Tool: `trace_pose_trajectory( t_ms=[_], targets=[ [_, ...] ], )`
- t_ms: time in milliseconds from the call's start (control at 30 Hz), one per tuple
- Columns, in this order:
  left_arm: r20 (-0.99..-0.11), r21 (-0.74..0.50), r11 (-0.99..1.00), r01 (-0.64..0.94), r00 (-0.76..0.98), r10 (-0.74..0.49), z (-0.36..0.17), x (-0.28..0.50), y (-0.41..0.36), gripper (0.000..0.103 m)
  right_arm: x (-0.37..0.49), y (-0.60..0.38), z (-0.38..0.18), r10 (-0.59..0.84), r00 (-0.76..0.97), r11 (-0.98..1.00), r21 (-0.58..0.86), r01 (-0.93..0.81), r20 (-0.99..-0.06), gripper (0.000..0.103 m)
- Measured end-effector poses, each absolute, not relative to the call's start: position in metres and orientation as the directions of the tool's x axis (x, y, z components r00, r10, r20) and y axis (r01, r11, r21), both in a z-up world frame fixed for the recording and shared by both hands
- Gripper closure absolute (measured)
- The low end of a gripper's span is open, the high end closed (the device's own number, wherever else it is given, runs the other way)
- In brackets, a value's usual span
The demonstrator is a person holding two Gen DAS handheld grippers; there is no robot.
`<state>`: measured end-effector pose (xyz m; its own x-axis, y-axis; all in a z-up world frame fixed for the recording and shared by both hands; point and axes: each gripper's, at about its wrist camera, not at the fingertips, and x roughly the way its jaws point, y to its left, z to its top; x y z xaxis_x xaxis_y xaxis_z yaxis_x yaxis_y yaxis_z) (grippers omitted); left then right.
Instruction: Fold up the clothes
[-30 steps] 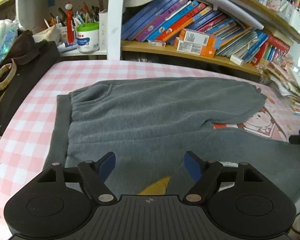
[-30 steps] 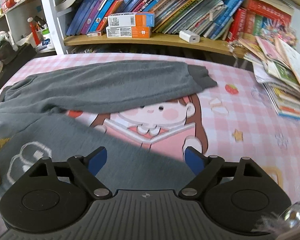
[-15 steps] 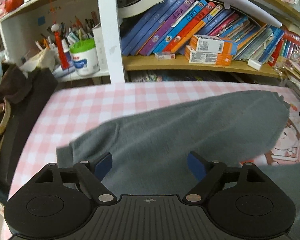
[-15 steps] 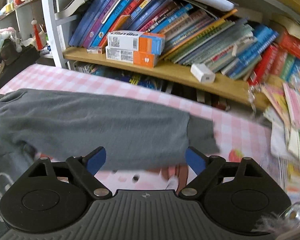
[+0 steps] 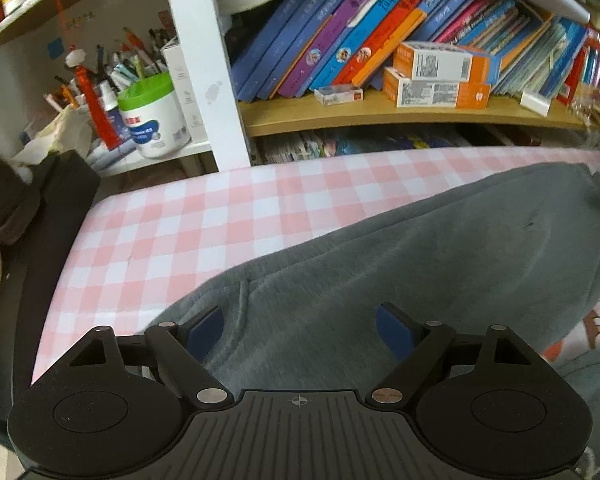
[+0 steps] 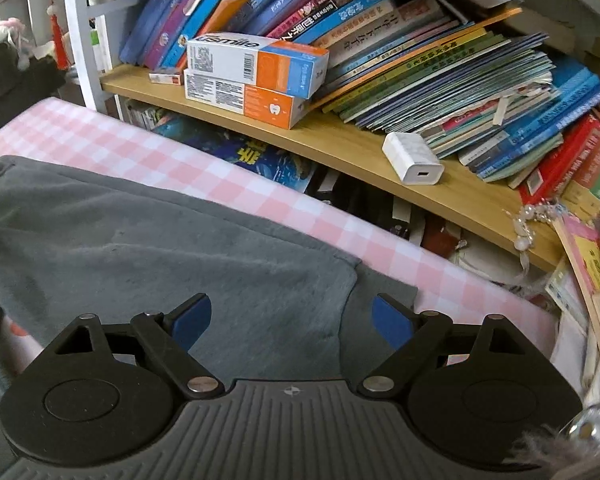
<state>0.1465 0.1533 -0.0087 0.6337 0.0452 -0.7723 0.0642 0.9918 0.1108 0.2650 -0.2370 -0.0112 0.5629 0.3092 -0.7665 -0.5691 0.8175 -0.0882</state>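
Observation:
A grey fleece garment (image 5: 420, 264) lies flat on the pink checked tablecloth (image 5: 204, 232). In the left wrist view my left gripper (image 5: 300, 328) is open, its blue pads over the garment's left end near the shoulder. In the right wrist view my right gripper (image 6: 290, 320) is open over the sleeve end (image 6: 260, 280), with the darker cuff (image 6: 384, 292) just by the right pad. Neither gripper holds cloth.
A bookshelf with leaning books (image 6: 380, 40) and orange-white boxes (image 6: 256, 76) runs along the table's far edge. A white charger (image 6: 414, 158) lies on the shelf. A green-lidded tub (image 5: 154, 116) and pens stand at left. A black bag (image 5: 40, 240) borders the left edge.
Both grippers have moved forward across the garment toward the shelf. The left now sits over the left end, the right over the sleeve cuff. Both stayed open.

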Motion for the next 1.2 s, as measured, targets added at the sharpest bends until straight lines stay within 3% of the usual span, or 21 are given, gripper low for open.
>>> trace_pose_trajectory(
  t_ms=[667, 1200],
  targets=[
    [-0.784, 0.154, 0.982, 0.113, 0.619, 0.052, -0.028, 0.206, 0.171, 0.017, 0.326, -0.219, -0.033, 0.287, 0.534, 0.790, -0.119, -0.601, -0.795, 0.017],
    [-0.823, 0.067, 0.987, 0.146, 0.568, -0.028, -0.040, 0.222, 0.186, 0.017, 0.346, -0.238, -0.053, 0.278, 0.489, 0.833, -0.047, -0.552, -0.826, 0.020]
  ],
)
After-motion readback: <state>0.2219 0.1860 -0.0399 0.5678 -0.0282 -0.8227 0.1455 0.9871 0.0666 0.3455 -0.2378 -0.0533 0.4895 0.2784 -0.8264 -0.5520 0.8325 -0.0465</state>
